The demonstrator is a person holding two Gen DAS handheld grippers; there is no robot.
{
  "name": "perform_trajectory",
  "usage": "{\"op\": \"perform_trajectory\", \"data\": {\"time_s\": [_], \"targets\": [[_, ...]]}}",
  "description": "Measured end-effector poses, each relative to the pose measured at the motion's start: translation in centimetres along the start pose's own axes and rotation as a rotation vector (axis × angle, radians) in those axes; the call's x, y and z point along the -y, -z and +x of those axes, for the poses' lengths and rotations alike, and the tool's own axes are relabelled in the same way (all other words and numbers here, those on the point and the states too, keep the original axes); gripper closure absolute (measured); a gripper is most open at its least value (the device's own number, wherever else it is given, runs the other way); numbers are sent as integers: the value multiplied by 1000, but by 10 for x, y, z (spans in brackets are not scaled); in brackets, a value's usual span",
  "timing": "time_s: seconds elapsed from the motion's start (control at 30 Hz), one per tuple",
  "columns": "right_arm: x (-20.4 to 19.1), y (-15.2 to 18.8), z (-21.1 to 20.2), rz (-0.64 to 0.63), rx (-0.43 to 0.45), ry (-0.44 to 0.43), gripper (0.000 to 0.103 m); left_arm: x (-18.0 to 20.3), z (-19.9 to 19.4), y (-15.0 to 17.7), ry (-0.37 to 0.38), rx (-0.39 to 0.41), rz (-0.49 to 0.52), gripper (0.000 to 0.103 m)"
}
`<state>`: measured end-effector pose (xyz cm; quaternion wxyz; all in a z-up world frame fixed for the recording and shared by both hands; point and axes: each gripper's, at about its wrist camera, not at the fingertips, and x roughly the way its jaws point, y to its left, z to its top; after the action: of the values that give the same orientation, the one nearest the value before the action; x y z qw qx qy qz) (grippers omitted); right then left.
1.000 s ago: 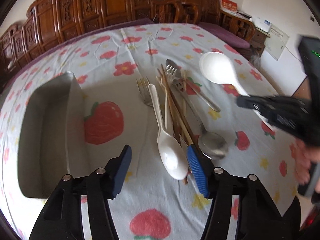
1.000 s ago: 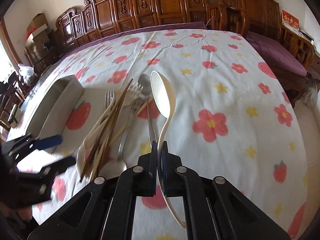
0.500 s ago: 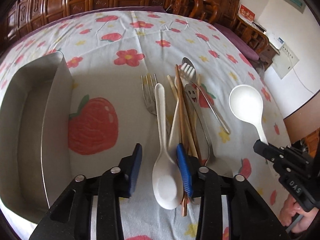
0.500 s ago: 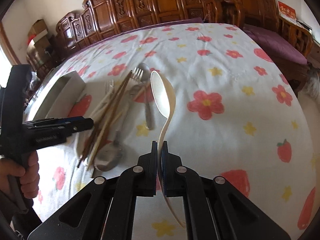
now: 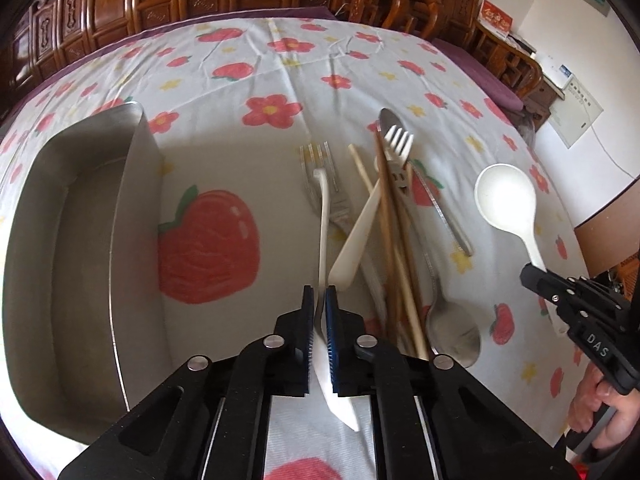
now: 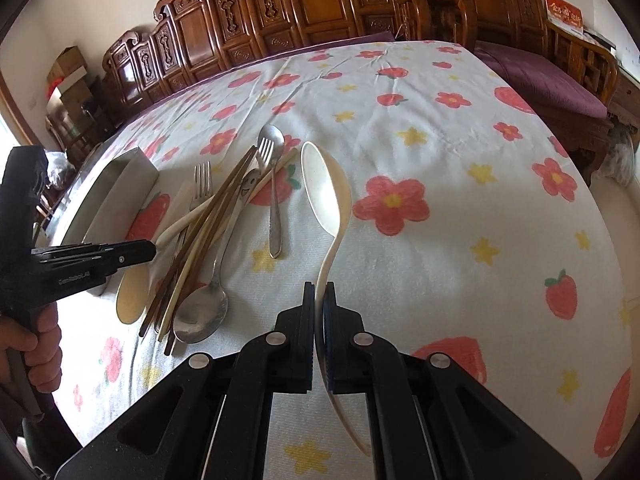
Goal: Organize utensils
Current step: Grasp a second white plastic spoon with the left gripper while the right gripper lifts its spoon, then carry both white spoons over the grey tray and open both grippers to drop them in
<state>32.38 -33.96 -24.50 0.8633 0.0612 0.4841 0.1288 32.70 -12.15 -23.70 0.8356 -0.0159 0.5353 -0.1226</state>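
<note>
Both claws are loaded, so the step in hand looks like carrying two white spoons to the metal tray (image 5: pixel 80 248), which I take to be where the utensils belong.

The left claw (image 5: pixel 319 308) is pressed together on a white spoon (image 5: pixel 323 224). It pinches near the bowl end, with the handle running forward over a metal fork (image 5: pixel 320 168) and the bowl tucked under the claw. This spoon lies at the tray-side edge of the utensil pile; whether it has left the cloth cannot be told.

The right claw (image 6: pixel 319 304) pinches the handle of a second white spoon (image 6: pixel 326 188), bowl pointing away from the camera. It is held up on the side of the pile far from the tray, well apart from it.

The pile itself, of chopsticks (image 5: pixel 390 216), a metal spoon (image 5: pixel 452 328), a white fork (image 5: pixel 396 140) and others, sits on the flowered surface (image 6: pixel 440 128) just beside the tray.

Next, the left claw likely needs to lift its spoon without dragging the fork beneath, then swing the short way to the tray. The right has to cross over the pile, so going one at a time seems wise.

Both claws point forward and slightly down, roughly level, with a hand (image 6: pixel 36 344) gripping the left handle.
</note>
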Motion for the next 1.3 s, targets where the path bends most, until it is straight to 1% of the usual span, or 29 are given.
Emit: {"op": "perform_trajectory", "data": {"time_s": [0.13,0.3,0.5,0.7,0.8,1.0,1.3], "targets": [[-2,0,-4,5,7,-16,98,-2,-6,2,-8,8,1,100],[-8,0,-10,3,11,-26,98,2,-21,3,-18,16,45,100],[-23,0,-20,-5,10,-27,98,5,-46,7,-35,38,99,100],[-42,-10,-32,-8,20,-41,98,-1,-77,5,-28,71,116,100],[-56,-16,-38,-11,22,-60,98,-11,-93,5,-20,84,108,100],[-89,-30,-45,-61,32,-74,98,-36,-117,0,-15,101,97,100],[-143,-49,-45,-120,46,-119,98,-74,-134,-9,-26,129,74,100]]}}
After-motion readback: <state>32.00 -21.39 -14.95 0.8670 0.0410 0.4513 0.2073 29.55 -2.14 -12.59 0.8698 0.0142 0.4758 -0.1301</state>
